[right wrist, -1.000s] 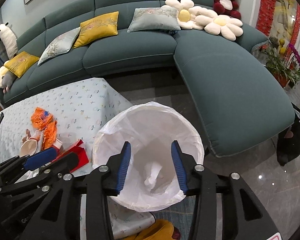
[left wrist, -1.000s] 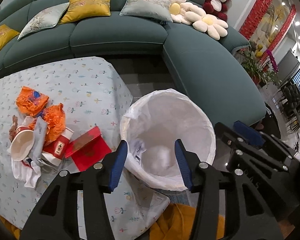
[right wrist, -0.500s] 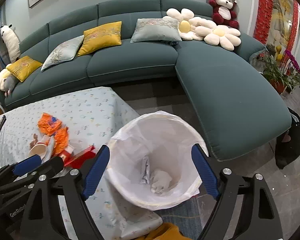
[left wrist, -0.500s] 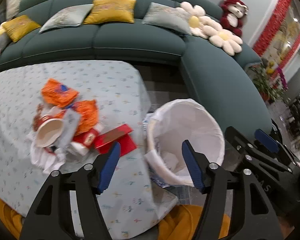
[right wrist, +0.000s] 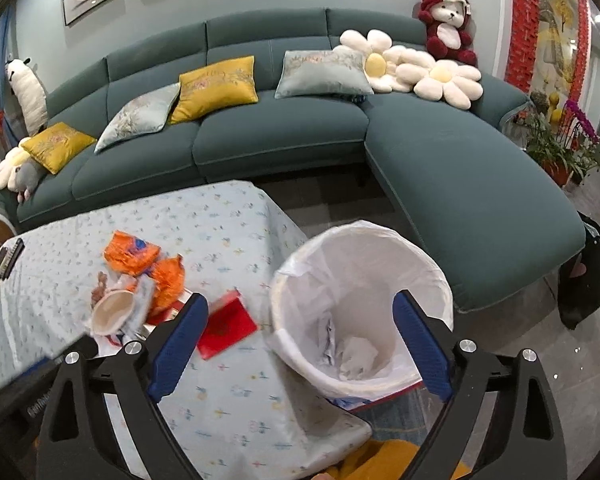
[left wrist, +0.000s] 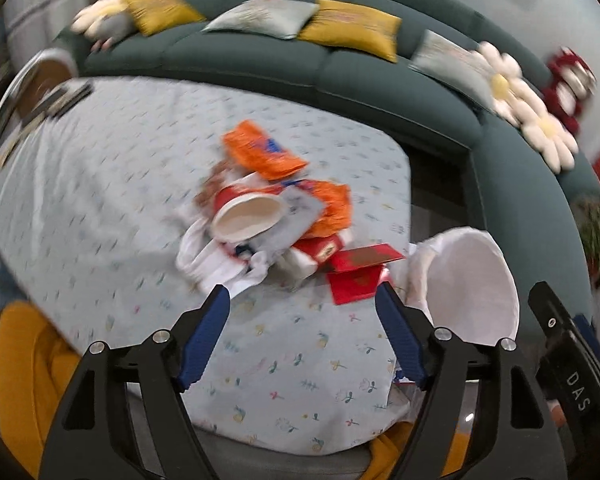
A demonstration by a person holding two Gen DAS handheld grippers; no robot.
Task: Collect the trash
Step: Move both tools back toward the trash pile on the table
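Since the earlier frames I am seeing both grippers swing off the bin toward the table, jaws having just been opening. The left gripper [left wrist: 302, 312] is now hanging over the flowered tablecloth [left wrist: 100, 208], jaws spread wide with nothing between them, only cloth below. The right gripper [right wrist: 300, 336] is standing wider yet, also empty, framing the near rim of the white-lined bin [right wrist: 360, 304] just off the table's corner.

Done so far, as I am reading it: a few crumpled white scraps [right wrist: 352, 356] are lying in the bottom of the bin.

Left to do: just beyond the left jaws the trash pile [left wrist: 276, 216] is sitting untouched. That is a red card [left wrist: 360, 276] nearest the bin, a tipped paper cup [left wrist: 248, 220], white tissue, and orange wrappers [left wrist: 260, 152] farthest back. A dark flat object [right wrist: 4, 268] is lying at the table's far left edge; I cannot tell whether it is trash. I am judging the task early, most of it remaining.
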